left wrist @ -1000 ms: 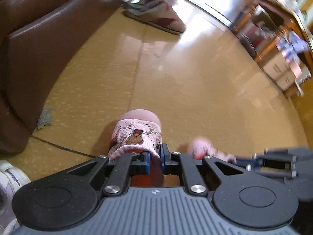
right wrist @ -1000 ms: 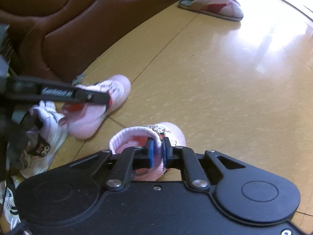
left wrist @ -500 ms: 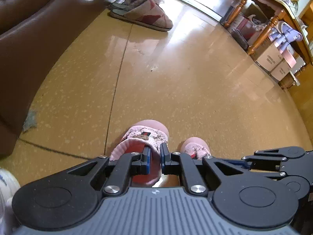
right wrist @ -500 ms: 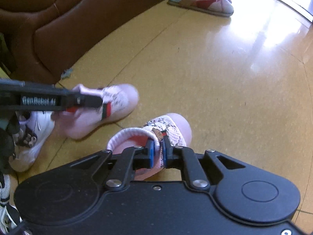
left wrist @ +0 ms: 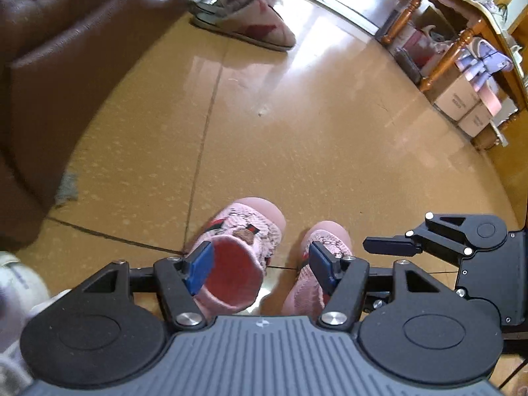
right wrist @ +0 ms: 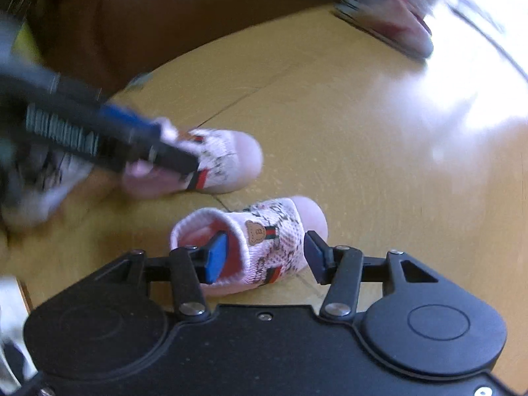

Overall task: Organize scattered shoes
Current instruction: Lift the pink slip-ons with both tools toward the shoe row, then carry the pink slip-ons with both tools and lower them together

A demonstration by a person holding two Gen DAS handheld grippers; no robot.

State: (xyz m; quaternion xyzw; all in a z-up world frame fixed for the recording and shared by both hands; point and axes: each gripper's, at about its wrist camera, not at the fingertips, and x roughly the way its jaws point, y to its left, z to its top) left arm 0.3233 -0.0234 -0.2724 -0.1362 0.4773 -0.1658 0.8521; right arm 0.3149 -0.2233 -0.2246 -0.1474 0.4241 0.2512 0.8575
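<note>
Left tool: your left tool (left wrist: 260, 265) is released; its jaws have just been opening, and its blue pads (left wrist: 199, 265) stand apart with no pressure on anything. The collar of the left pink shoe (left wrist: 242, 247) sits between them.
Right tool: your right tool (right wrist: 260, 254) is likewise released, jaws just opened. One blue pad (right wrist: 216, 257) hangs inside the shoe's mouth, the other stands clear outside its side.
Left pink shoe: on the floor at 12 o'clock of your left tool, toe pointing away, red lining showing.
Right pink shoe: the right pink shoe (right wrist: 260, 241) stands on the floor at 12 o'clock of your right tool, with a bear patch and green-red stripes on its side. The two shoes lie side by side, toes the same way, close but apart.
White sneaker: a white sneaker (left wrist: 19, 283) lies at 9 o'clock of your left tool, blurred.
Slippers: a pair of slippers (left wrist: 250, 23) sits far off at 12 o'clock, beside the brown sofa (left wrist: 66, 66).
Floor: yellow tiled floor (left wrist: 297, 132), glossy.
Wooden table: a wooden table (left wrist: 462, 33) stands at 2 o'clock, with cardboard boxes (left wrist: 462, 105) beneath.
</note>
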